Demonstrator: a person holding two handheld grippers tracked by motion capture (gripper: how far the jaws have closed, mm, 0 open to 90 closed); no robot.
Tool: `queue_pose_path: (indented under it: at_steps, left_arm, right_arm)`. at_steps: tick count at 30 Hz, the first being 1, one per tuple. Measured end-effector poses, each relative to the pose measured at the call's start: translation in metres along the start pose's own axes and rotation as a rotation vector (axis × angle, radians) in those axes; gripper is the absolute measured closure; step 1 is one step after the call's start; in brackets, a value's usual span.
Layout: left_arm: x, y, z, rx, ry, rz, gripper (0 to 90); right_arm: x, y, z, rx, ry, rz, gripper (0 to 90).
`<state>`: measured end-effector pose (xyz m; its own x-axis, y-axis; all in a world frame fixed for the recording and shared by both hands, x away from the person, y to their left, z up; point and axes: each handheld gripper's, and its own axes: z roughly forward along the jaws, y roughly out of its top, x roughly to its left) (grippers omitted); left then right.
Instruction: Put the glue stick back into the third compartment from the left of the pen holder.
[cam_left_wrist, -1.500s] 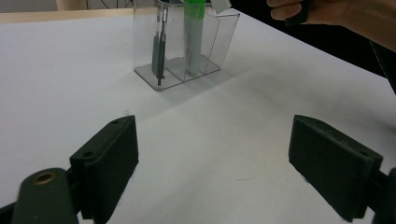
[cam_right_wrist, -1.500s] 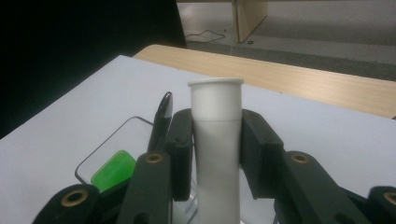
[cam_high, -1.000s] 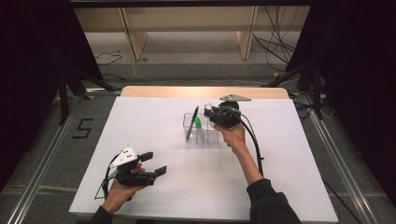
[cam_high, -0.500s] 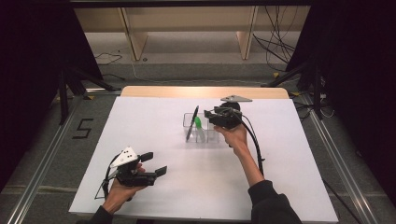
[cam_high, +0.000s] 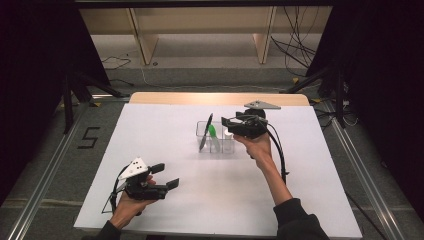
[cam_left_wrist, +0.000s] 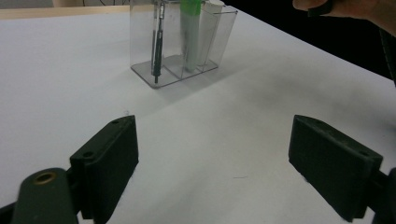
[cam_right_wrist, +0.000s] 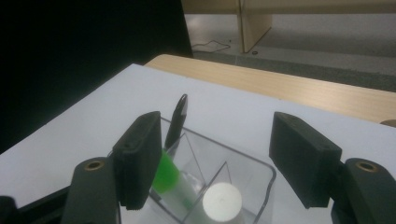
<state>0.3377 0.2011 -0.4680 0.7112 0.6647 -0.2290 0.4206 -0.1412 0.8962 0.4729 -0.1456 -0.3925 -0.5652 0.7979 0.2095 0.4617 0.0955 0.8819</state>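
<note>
A clear three-compartment holder (cam_high: 229, 148) stands mid-table. Its left compartment holds a black pen (cam_high: 205, 132), the middle one a green marker (cam_high: 212, 132), the right one a white cylinder (cam_high: 228, 134). My right gripper (cam_high: 231, 120) hovers just over the holder's right end. Its jaws have just been opening and stand open, with nothing pressed between them. In the right gripper view the white cylinder (cam_right_wrist: 222, 200) stands below the gap, beside the green marker (cam_right_wrist: 166, 175) and the pen (cam_right_wrist: 176, 119). My left gripper (cam_high: 166, 175) rests open at the near left, facing the holder (cam_left_wrist: 140, 37).
The white tabletop (cam_high: 300, 190) stretches wide around the holder. A wooden strip (cam_high: 215, 98) runs along its far edge. Beyond it are floor cables (cam_high: 295, 50) and shelf legs. Dark curtains flank both sides.
My right gripper has spread its jaws and lifted slightly above the holder. The left hand and gripper have stayed put.
</note>
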Motion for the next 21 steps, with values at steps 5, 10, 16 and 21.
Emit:
queue_pose_path:
  at_steps: [5, 10, 16, 21]
  left_arm:
    - [0.001, 0.000, 0.000, -0.003, -0.004, -0.009, 15.5]
    - [0.000, 0.000, 0.000, -0.004, -0.005, -0.008, 15.5]
    - [0.000, 0.000, -0.001, -0.012, -0.008, -0.010, 15.5]
    - [0.000, 0.000, -0.001, -0.016, -0.011, -0.009, 15.5]
  right_arm:
    - [0.005, -0.008, -0.008, 0.016, 0.001, -0.039, 33.6]
    - [0.010, -0.014, -0.017, 0.008, 0.028, -0.049, 32.8]
    - [0.016, -0.022, -0.026, 0.004, 0.046, -0.052, 30.3]
    - [0.023, -0.029, -0.032, 0.000, 0.067, -0.073, 29.3]
